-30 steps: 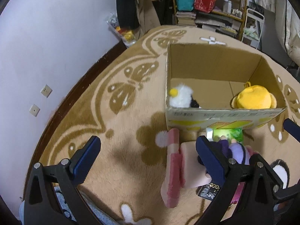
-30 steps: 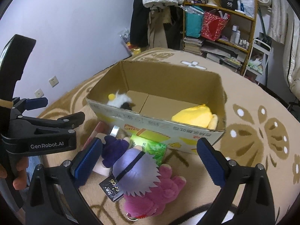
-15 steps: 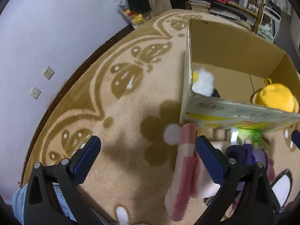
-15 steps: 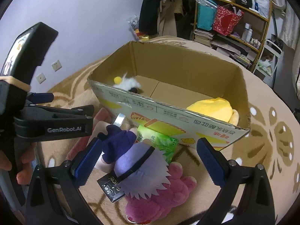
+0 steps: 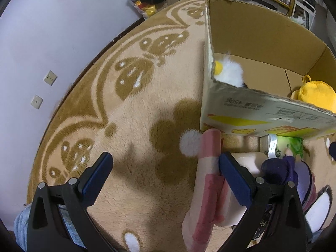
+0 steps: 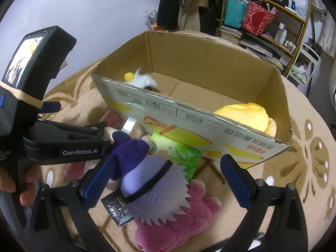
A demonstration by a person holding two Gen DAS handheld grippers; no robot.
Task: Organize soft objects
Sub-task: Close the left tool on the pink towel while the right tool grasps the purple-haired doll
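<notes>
An open cardboard box (image 6: pixel 210 124) (image 5: pixel 247 115) stands on the rug, holding a white fluffy toy (image 6: pixel 142 80) (image 5: pixel 230 72) and a yellow plush (image 6: pixel 245 114) (image 5: pixel 315 93). In front of it lie a purple-haired doll (image 6: pixel 151 180) (image 5: pixel 281 170), a pink plush (image 6: pixel 182 224), a green tissue pack (image 6: pixel 180 157) (image 5: pixel 292 147) and a pink-and-cream soft toy (image 5: pixel 210 178). My left gripper (image 5: pixel 166 180) is open over the rug, its right finger touching the pink-and-cream toy. My right gripper (image 6: pixel 166 178) is open, straddling the doll.
A patterned beige-and-brown rug (image 5: pixel 126 105) covers the floor. A purple wall with sockets (image 5: pixel 50 77) is to the left. Shelves with bags and bottles (image 6: pixel 262 14) and hanging clothes (image 6: pixel 178 4) stand behind the box. A small black packet (image 6: pixel 117 210) lies by the doll.
Both grippers have moved forward and down toward the toys in front of the box. The left gripper has swung left of the box corner. Both stay open.
</notes>
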